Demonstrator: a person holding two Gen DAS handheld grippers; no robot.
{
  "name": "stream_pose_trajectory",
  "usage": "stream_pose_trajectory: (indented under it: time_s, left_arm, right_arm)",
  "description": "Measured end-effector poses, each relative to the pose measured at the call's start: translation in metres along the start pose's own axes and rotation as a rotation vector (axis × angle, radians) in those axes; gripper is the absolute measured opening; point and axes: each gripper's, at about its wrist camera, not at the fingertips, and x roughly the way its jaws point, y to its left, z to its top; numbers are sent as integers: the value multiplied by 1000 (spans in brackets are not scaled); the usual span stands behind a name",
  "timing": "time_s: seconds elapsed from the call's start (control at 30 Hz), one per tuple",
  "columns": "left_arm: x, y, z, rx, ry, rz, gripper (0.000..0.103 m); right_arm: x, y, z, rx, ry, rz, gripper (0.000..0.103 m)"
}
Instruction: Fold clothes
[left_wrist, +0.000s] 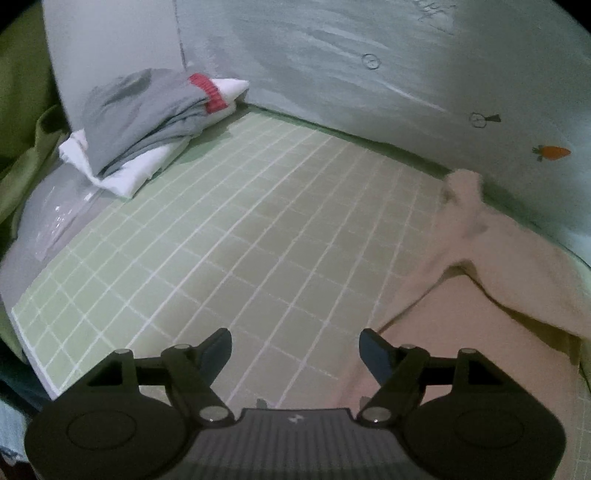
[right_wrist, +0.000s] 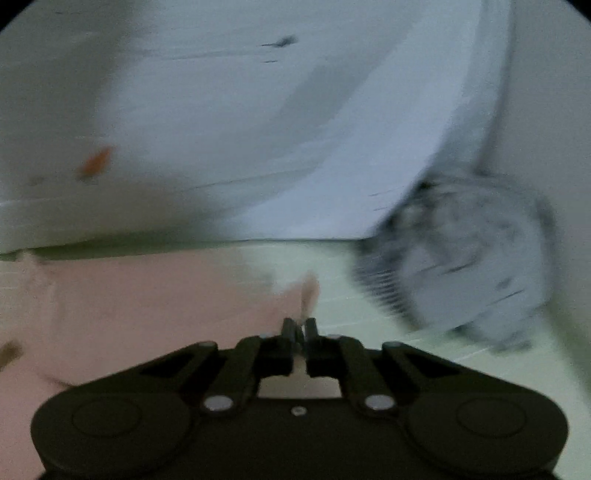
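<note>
1. Grey and white folded clothes sit stacked at the far left corner of the green gridded mat, against the wall; leave that pile alone.
2. Your left gripper hovers over bare mat with its fingers wide apart and nothing between them. The pink garment lies just to its right, one fold raised.
3. Your right gripper has its fingers nearly closed on a thin edge of the pink garment, which trails away to the left on the bench.
4. To do this fold well, bring the left fingers onto the matching near edge before you carry anything over, so both corners travel together and the cloth lands flat along the grid lines.
5. Hard to read: the right view is smeared by motion, so the pinch looks secure but may only be on a single layer. A mottled grey bundle at far right is too blurred to identify, and the garment's full outline is cut off in both views.
</note>
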Motion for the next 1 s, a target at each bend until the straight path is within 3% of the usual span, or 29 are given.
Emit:
stream_pose_trajectory:
  time_s: [0.1,0.17,0.2,0.23,0.27,0.3,0.5,0.67,0.87,0.97,1.0]
  left_arm:
    - [0,13,-4,-26,15,3,77]
    - [-2,24,-4,-28,23,-2,78]
    - [-3,30,-3,-25,27,-6,79]
    - [-4,36,-3,-22,30,-11,81]
    - [-6,42,-2,-17,31,-16,87]
    - [-8,48,-1,-1,15,-25,93]
    - [8,87,20,135,-30,-111,94]
    - [25,118,41,215,-29,-130,94]
    - [39,144,46,236,1,-166,94]
    - [43,149,41,272,14,-178,94]
    - [44,151,39,282,17,-180,94]
  right_arm:
    - [-11,3,-8,4,16,-45,62]
    - [-19,10,-14,8,29,-58,70]
    - [-23,21,-18,10,38,-30,79]
    - [-29,32,-22,15,47,-2,96]
    - [-36,45,-26,22,57,26,103]
    - [-44,61,-31,27,65,56,103]
    - [-94,157,-71,-3,76,196,103]
    - [-140,238,-102,-12,96,221,103]
    - [-171,306,-127,-60,133,263,103]
    - [-180,328,-139,-100,156,258,83]
    - [-179,331,-143,-100,172,255,70]
